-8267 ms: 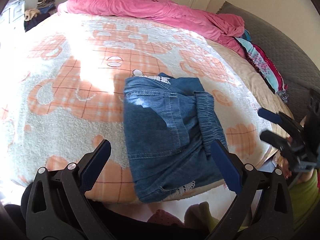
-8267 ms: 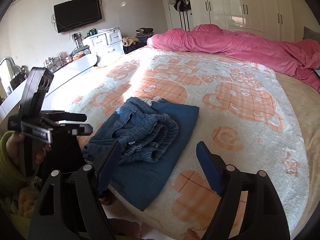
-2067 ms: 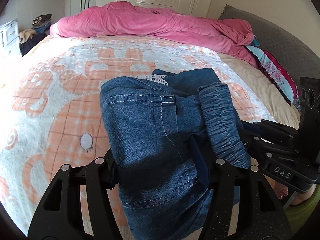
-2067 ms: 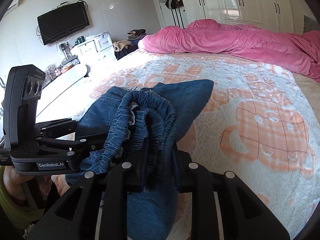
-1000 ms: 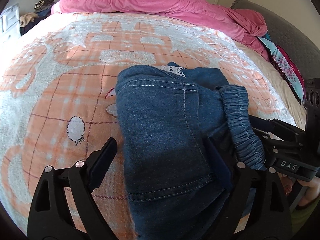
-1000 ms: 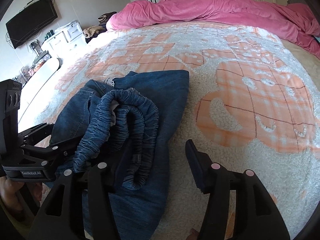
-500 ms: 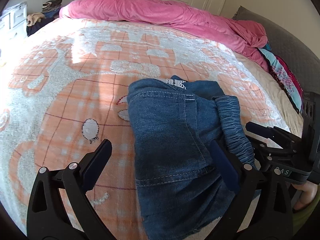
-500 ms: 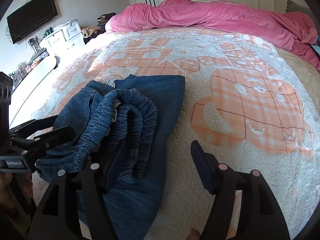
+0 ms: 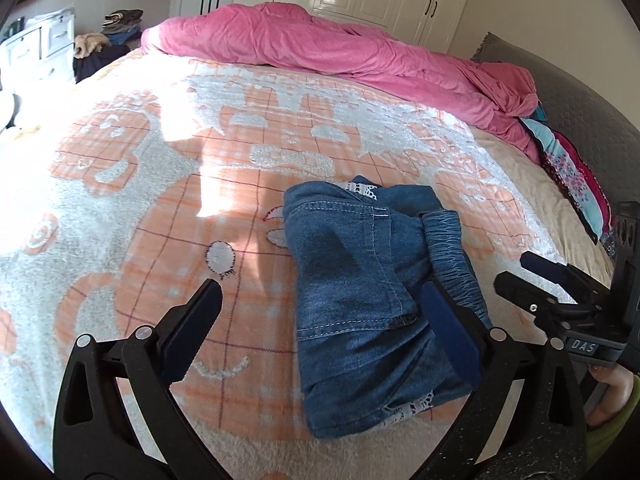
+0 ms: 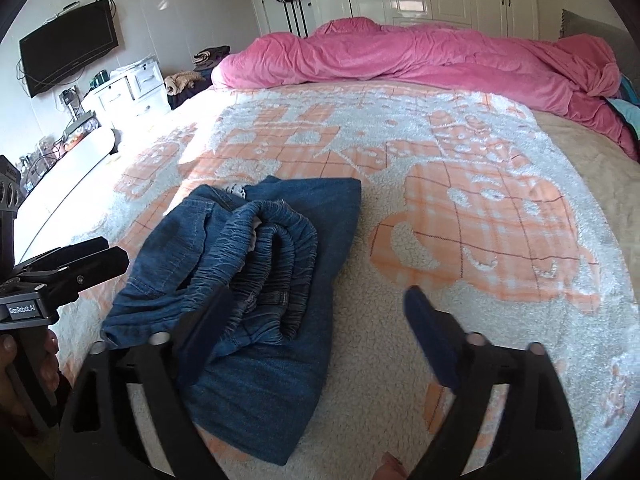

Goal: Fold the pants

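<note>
The blue denim pants [image 9: 368,296] lie folded in a compact bundle on the orange and white blanket [image 9: 160,184], with the elastic waistband on top at the right. They also show in the right wrist view [image 10: 256,280]. My left gripper [image 9: 320,296] is open and empty, held just above the near end of the bundle. My right gripper [image 10: 316,304] is open and empty, at the bundle's near right side. Each gripper shows in the other's view, the right one at the right edge [image 9: 560,300], the left one at the left edge [image 10: 68,272].
A pink duvet [image 9: 340,52] is heaped along the far side of the bed. Colourful clothes [image 9: 572,172] lie by the grey headboard at the right. A white dresser [image 10: 132,88] and a wall television [image 10: 68,48] stand beyond the bed's left side.
Both grippers let go of the pants, opened wide and drew back toward me. The folded bundle now rests on the blanket, farther onto the bed than at the start.
</note>
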